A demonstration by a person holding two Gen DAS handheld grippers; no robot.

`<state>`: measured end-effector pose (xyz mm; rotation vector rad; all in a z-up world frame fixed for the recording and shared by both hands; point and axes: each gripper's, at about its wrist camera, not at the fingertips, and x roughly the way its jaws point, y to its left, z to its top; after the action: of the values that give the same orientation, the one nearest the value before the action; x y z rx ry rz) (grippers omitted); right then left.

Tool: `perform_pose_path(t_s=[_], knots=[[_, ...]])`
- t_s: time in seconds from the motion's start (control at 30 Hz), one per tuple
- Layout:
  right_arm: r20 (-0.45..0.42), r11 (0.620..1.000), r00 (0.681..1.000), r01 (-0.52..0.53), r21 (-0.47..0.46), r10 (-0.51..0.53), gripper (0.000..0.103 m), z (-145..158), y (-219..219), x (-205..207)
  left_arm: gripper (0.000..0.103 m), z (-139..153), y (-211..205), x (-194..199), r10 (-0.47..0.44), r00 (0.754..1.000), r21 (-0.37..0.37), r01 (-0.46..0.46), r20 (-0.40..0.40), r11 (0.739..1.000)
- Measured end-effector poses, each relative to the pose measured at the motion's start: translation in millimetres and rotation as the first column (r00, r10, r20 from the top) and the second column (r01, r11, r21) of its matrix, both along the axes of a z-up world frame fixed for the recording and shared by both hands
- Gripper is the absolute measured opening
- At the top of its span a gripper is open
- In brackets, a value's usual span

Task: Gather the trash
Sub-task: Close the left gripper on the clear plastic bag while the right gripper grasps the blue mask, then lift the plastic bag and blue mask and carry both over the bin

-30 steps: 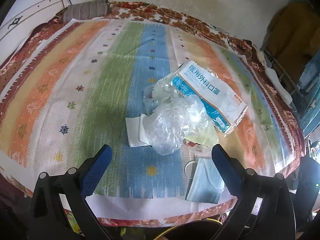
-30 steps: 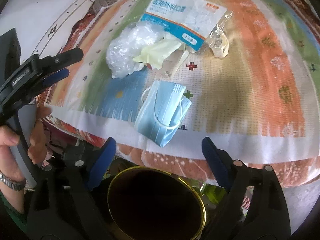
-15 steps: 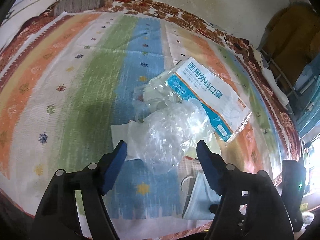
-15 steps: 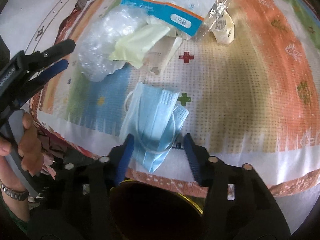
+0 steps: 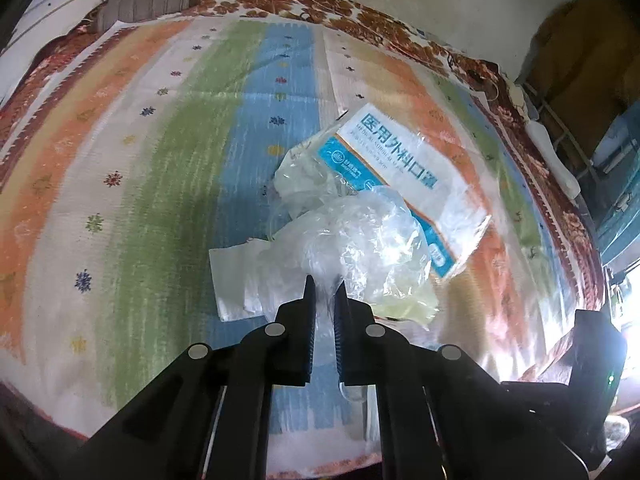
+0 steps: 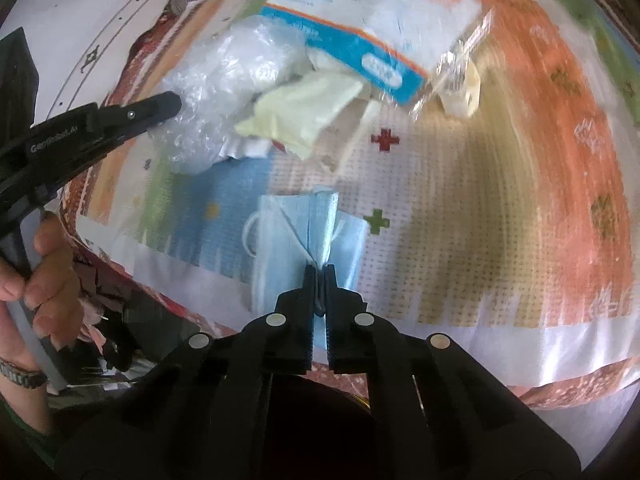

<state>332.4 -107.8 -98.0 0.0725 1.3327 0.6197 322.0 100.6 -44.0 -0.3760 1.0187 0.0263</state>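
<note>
Left gripper (image 5: pixel 325 286): jaws nearly together, pinching the near edge of the crumpled clear plastic bag (image 5: pixel 352 240), with a fold of film caught between the fingers. In the right wrist view the same gripper (image 6: pixel 170 104) enters from the left, tip pressed into the bag (image 6: pixel 228 80); the person's left hand (image 6: pixel 44 276) grips its handle, a watch on the wrist.

Bag sits on the striped bedspread (image 5: pixel 140 168), near the front edge. White paper piece (image 5: pixel 232 280) lies flat just left of the bag, partly under it. Pale yellow sheet (image 5: pixel 404 304) shows beneath the bag on its right side. Behind and right of the bag: mask packet (image 5: pixel 404 168), blue and white with printed characters, tilted, touching the bag.

Right gripper (image 6: pixel 319 270): jaws closed on a fold of the blue face mask (image 6: pixel 296 236), which lies on the bedspread near its front border, well forward of the bag pile. One ear loop shows at the mask's left side. Small cream-coloured item (image 6: pixel 460 92) rests just right of the packet's corner; identity unclear. Striped pillow (image 5: pixel 148 2) at the far left end of the bed.
</note>
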Motion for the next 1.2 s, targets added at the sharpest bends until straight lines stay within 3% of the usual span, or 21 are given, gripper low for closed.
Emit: perform_pose_path(t_s=[0.17,0.43,0.7,0.83,1.03,1.2], knots=[[0.048,1.000,0.999,-0.010,0.024,0.009,0.003,21.5,-1.9,-4.6,0.005,21.4,4.7,-14.2,0.011,1.000,-0.070,-0.011,0.006,0.997],[0.138,1.000,0.990,-0.011,0.027,0.007,0.003,51.4,-10.0,-11.8,0.005,41.7,14.8,-39.8,0.069,0.998,-0.040,-0.069,0.003,0.997],[0.236,0.999,0.972,0.010,0.038,-0.018,0.003,83.9,-28.5,-31.9,0.005,53.8,15.1,-73.2,0.103,0.994,-0.104,-0.099,0.035,0.990],[0.314,1.000,0.949,0.005,0.014,-0.009,0.003,99.8,-31.8,-49.2,0.005,60.1,8.7,-94.6,0.102,0.993,-0.084,-0.097,0.055,0.992],[0.404,1.000,0.915,-0.004,-0.023,0.013,0.003,115.4,-40.1,-80.1,0.005,69.6,5.6,-122.3,0.122,0.988,-0.128,-0.109,0.093,0.986],[0.439,1.000,0.898,0.003,0.004,-0.004,0.003,125.6,-50.8,-101.0,0.005,72.5,-8.8,-138.8,0.098,0.988,-0.111,-0.085,0.119,0.990]])
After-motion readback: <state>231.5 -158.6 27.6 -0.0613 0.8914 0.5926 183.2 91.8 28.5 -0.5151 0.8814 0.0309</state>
